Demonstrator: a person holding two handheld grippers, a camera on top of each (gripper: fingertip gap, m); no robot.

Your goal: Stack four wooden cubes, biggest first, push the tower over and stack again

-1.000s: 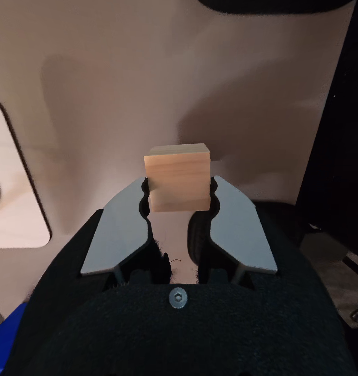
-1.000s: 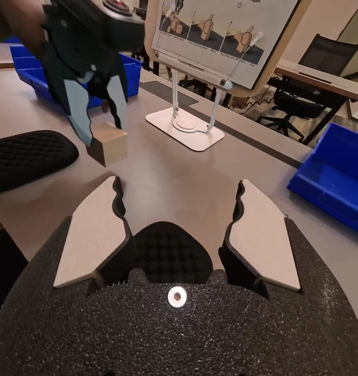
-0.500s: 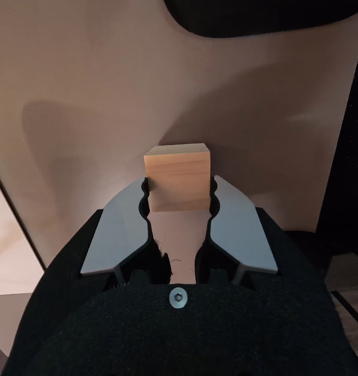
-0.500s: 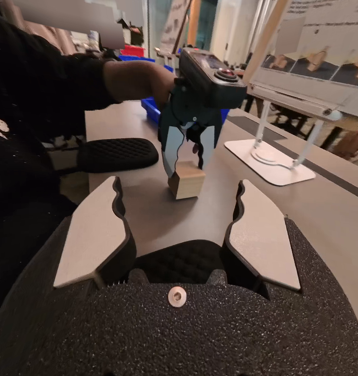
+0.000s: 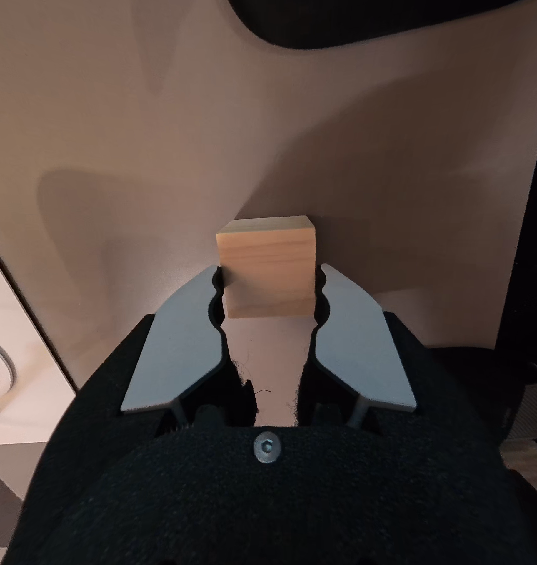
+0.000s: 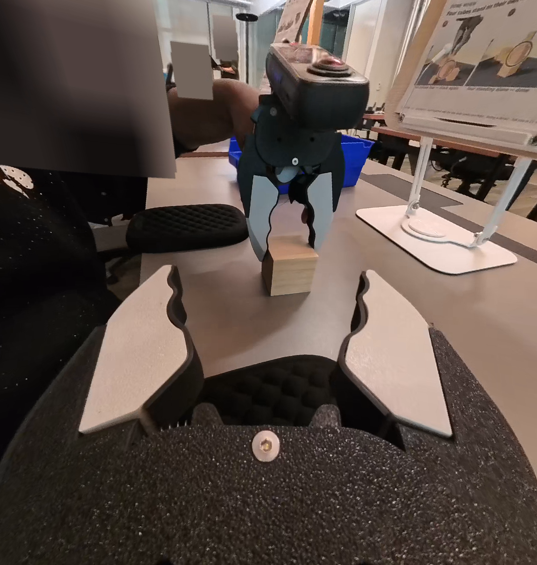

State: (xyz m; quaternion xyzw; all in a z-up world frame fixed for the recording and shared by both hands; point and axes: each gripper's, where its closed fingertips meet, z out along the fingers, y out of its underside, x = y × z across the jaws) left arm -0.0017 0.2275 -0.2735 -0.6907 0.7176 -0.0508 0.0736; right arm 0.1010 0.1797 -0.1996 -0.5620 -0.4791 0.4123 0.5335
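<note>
My left gripper (image 5: 269, 267) is shut on a light wooden cube (image 5: 267, 269), with both pads pressed on its sides. In the right wrist view the left gripper (image 6: 287, 250) points straight down and grips the cube (image 6: 291, 275) near its top, and the cube's underside meets the grey table (image 6: 368, 305). My right gripper (image 6: 268, 272) is open and empty. It sits low over the table, a short way in front of the cube and facing it.
A black padded rest (image 6: 184, 226) lies left of the cube. A blue bin (image 6: 349, 162) stands behind it. A white stand base (image 6: 444, 244) carrying a picture board (image 6: 490, 61) is at the right, and also shows in the left wrist view (image 5: 4, 367). A person's dark sleeve (image 6: 47, 244) is at the left.
My left gripper has brought the cube down from above the table to its surface, still gripping it. My right gripper has swung left to face the cube and stays open.
</note>
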